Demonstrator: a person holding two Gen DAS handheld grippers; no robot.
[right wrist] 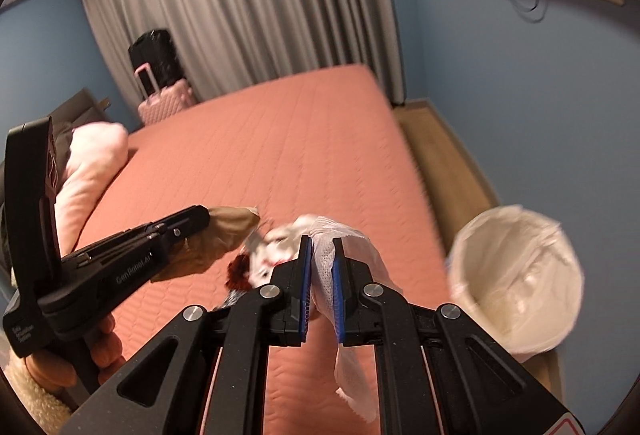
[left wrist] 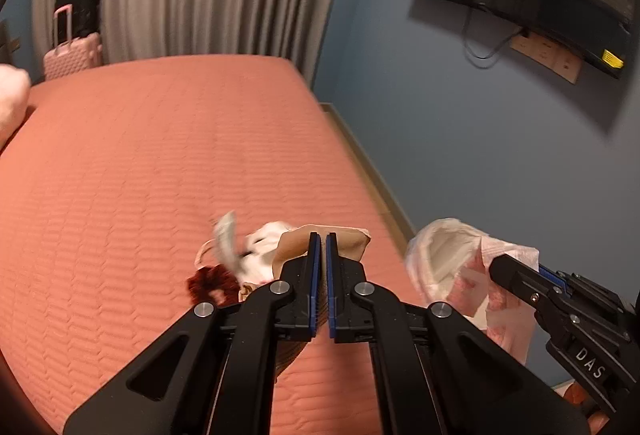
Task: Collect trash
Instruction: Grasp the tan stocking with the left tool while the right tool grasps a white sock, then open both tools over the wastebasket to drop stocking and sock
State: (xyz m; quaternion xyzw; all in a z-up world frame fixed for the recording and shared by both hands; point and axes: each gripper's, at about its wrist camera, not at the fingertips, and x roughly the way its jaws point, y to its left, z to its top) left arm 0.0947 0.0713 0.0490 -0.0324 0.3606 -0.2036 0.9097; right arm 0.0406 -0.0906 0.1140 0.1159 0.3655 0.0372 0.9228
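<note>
The left gripper [left wrist: 322,235] has its jaws pinching a brown paper scrap [left wrist: 296,249], the right gripper [right wrist: 322,241] a white tissue [right wrist: 344,239]. Neither is in the lined bin [right wrist: 516,275] beside the bed [right wrist: 280,139]; more litter [right wrist: 264,259] lies on the bed near the bin.

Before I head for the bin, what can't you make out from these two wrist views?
- Grey blurred scrap above the bed pile: motion blur, left wrist view.
- Dark red fuzzy item: partly behind the right gripper, right wrist view.
- White-lined trash bin: base cut off behind the gripper frame.
- Crumpled brown paper: lower part hidden behind the left gripper.
</note>
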